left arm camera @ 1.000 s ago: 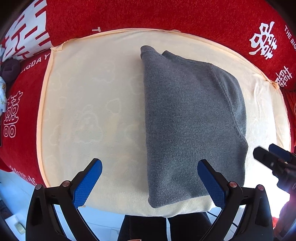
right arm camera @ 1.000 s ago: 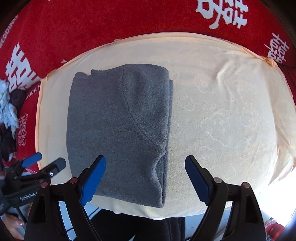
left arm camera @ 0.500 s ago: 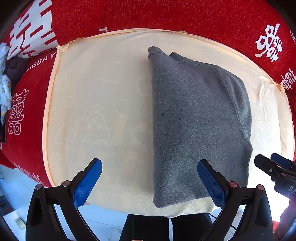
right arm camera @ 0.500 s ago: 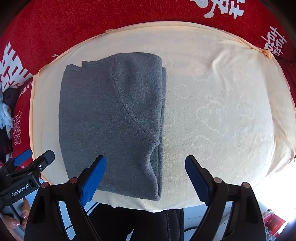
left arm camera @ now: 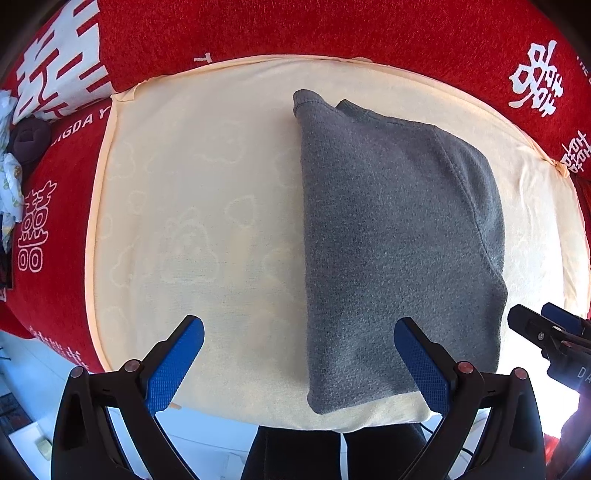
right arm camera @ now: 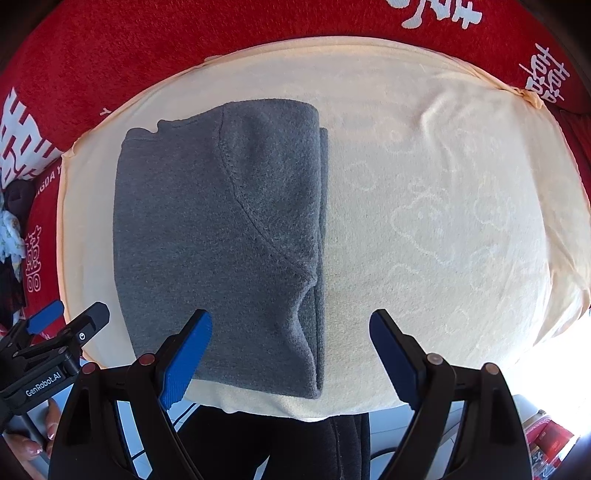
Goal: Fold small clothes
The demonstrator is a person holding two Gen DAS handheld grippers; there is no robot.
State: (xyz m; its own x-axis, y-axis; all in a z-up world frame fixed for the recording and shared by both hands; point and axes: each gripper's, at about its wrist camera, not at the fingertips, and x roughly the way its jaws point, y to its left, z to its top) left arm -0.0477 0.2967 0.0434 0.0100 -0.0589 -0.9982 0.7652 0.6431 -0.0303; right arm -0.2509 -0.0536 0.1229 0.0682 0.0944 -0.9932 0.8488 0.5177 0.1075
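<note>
The folded garment is lying on the towel, long axis running near to far. Both grippers, left and right, are hovering released, grasping nothing.

Cream towel – red blanket beneath

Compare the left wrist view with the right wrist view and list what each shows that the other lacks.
Only the left wrist view shows the grey garment's smooth left folded edge head-on, and the right gripper from outside.

Only the right wrist view shows the garment's layered right edge, a hand holding the left gripper, and red items at lower right.

Both show the folded garment on the cream towel over the red blanket, with both grippers open and holding nothing.
</note>
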